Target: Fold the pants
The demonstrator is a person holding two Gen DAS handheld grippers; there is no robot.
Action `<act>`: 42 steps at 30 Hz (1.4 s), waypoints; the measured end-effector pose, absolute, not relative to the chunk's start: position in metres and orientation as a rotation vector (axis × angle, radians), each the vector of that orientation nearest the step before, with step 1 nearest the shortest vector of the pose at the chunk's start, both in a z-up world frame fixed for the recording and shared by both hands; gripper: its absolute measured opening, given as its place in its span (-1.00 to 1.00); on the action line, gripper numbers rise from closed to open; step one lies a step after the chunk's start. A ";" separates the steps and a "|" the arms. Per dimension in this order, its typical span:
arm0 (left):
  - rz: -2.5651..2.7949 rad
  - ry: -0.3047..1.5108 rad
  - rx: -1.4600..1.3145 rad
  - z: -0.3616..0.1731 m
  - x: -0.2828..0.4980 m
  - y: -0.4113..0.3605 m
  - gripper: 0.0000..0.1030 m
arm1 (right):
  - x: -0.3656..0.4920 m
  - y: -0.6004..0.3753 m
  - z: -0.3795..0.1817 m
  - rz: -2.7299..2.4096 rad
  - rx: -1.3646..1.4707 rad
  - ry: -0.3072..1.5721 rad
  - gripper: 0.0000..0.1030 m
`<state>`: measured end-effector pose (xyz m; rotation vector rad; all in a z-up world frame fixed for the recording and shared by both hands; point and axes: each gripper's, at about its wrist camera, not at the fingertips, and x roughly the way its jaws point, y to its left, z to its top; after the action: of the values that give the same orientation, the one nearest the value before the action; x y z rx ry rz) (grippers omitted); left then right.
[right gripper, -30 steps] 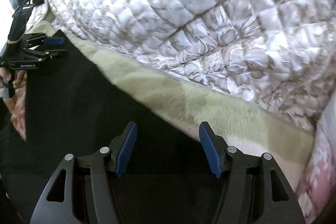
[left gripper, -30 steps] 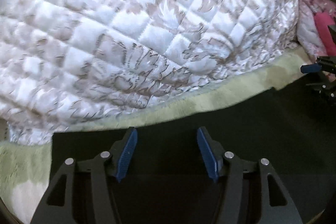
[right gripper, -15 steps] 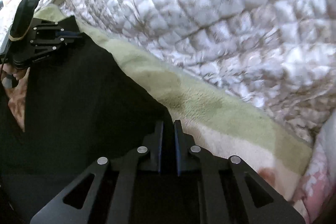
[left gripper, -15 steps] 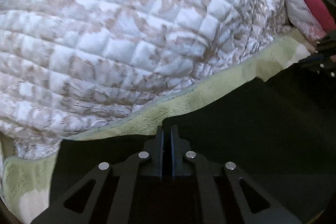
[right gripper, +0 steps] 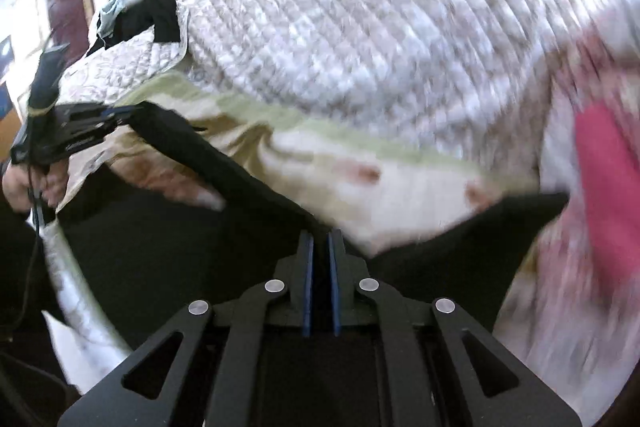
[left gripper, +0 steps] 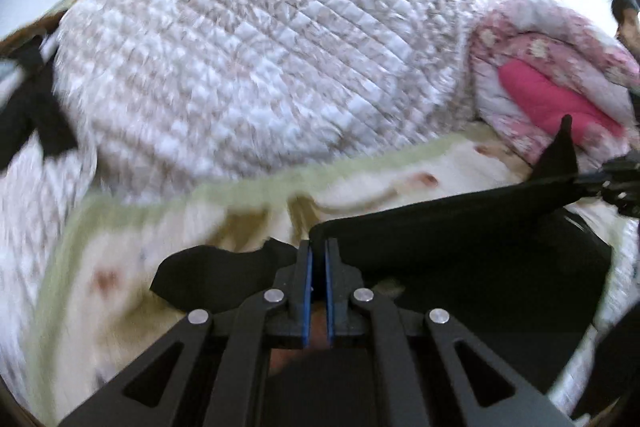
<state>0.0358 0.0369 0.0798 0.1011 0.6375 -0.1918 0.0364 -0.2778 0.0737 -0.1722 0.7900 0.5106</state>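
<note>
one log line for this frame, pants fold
phase: lifting edge | left gripper: shut on black pants | right gripper: shut on black pants | surface: bed blanket

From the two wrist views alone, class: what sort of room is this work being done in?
Most likely a bedroom: black pants are being handled on a bed, with a quilted white bedspread heaped behind, a fleecy blanket underneath, and pink floral bedding bundled alongside.
</note>
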 end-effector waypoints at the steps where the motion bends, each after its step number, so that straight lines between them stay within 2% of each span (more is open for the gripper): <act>1: -0.197 0.660 0.090 0.070 0.027 0.036 -0.87 | 0.032 -0.280 0.063 0.503 -0.152 0.816 -0.88; 5: -0.205 0.785 0.051 0.024 -0.017 0.029 -0.86 | 0.005 -0.291 0.004 0.447 -0.033 0.985 -0.88; 8: -0.176 0.849 0.019 0.005 -0.036 0.030 -0.79 | -0.008 -0.297 -0.009 0.397 0.054 1.033 -0.75; 13: -0.128 0.857 -0.080 0.009 -0.065 0.049 -0.73 | -0.029 -0.305 0.002 0.372 0.162 0.962 -0.22; 15: -0.090 0.832 -0.116 0.018 -0.067 0.060 -0.63 | -0.033 -0.306 0.005 0.363 0.201 0.928 -0.19; 17: -0.062 0.805 -0.129 0.026 -0.061 0.066 -0.30 | -0.035 -0.309 0.006 0.351 0.254 0.895 -0.19; 19: -0.028 0.799 -0.125 0.029 -0.049 0.065 -0.09 | -0.040 -0.314 0.003 0.327 0.299 0.881 -0.17; 20: -0.027 0.801 -0.124 0.029 -0.040 0.064 -0.02 | -0.040 -0.315 0.002 0.310 0.317 0.879 -0.17; 23: -0.009 0.834 -0.080 0.021 -0.008 0.053 0.00 | -0.036 -0.322 -0.005 0.272 0.358 0.888 -0.17; 27: 0.037 0.916 -0.023 -0.003 0.035 0.043 -0.01 | -0.034 -0.336 -0.009 0.248 0.431 0.886 -0.17; 28: 0.046 0.919 -0.020 -0.007 0.042 0.043 -0.12 | -0.033 -0.338 -0.010 0.244 0.446 0.883 -0.17; 29: 0.056 0.916 -0.024 -0.009 0.045 0.045 -0.47 | -0.032 -0.340 -0.011 0.244 0.458 0.881 -0.17; 30: 0.074 0.917 -0.038 -0.010 0.047 0.049 -0.65 | -0.032 -0.341 -0.012 0.245 0.467 0.880 -0.17; 32: 0.082 0.898 -0.097 -0.006 0.042 0.061 -0.85 | -0.032 -0.343 -0.014 0.245 0.480 0.873 -0.17; 39: 0.267 0.693 -0.255 0.029 -0.045 0.112 -0.87 | -0.029 -0.351 -0.013 0.221 0.517 0.840 -0.17; 41: 0.281 0.698 -0.310 0.023 -0.064 0.124 -0.87 | -0.028 -0.353 -0.013 0.211 0.532 0.839 -0.13; 42: 0.269 0.718 -0.339 0.017 -0.068 0.129 -0.86 | -0.028 -0.354 -0.014 0.208 0.541 0.839 -0.05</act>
<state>-0.0683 0.1293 0.0166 -0.3391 0.7184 0.2686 -0.0283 -0.3545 -0.0140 0.5406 0.8392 0.2083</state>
